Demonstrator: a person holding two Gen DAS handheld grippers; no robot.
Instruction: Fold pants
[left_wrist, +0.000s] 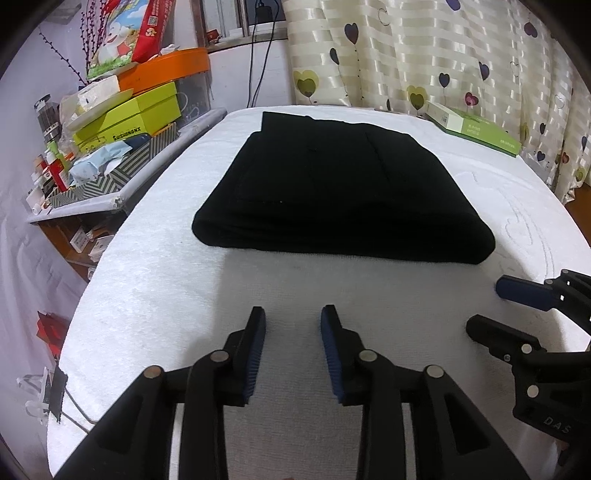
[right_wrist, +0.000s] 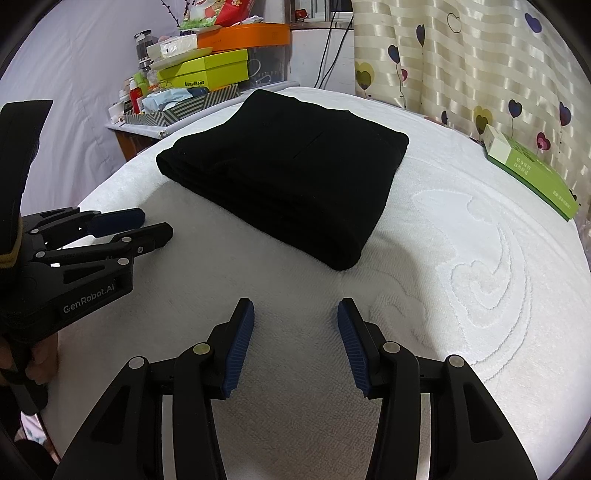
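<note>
Your left gripper (left_wrist: 293, 314) and right gripper (right_wrist: 295, 308) both gape wide, holding nothing. The black pants (left_wrist: 332, 192) lie folded on the white towel (left_wrist: 147, 295). Bottles fill the striped box (right_wrist: 184, 107).

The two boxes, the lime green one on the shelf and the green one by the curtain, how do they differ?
The lime green box sits in a cluttered stack with things piled on it; the green box by the curtain lies alone on the white cover. The first is deeper, the second flatter. Both are closed.

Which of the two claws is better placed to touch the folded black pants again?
Neither clearly. Both the left gripper and right gripper sit open and empty on the white towel, short of the folded pants. The pants already look fully folded.
</note>
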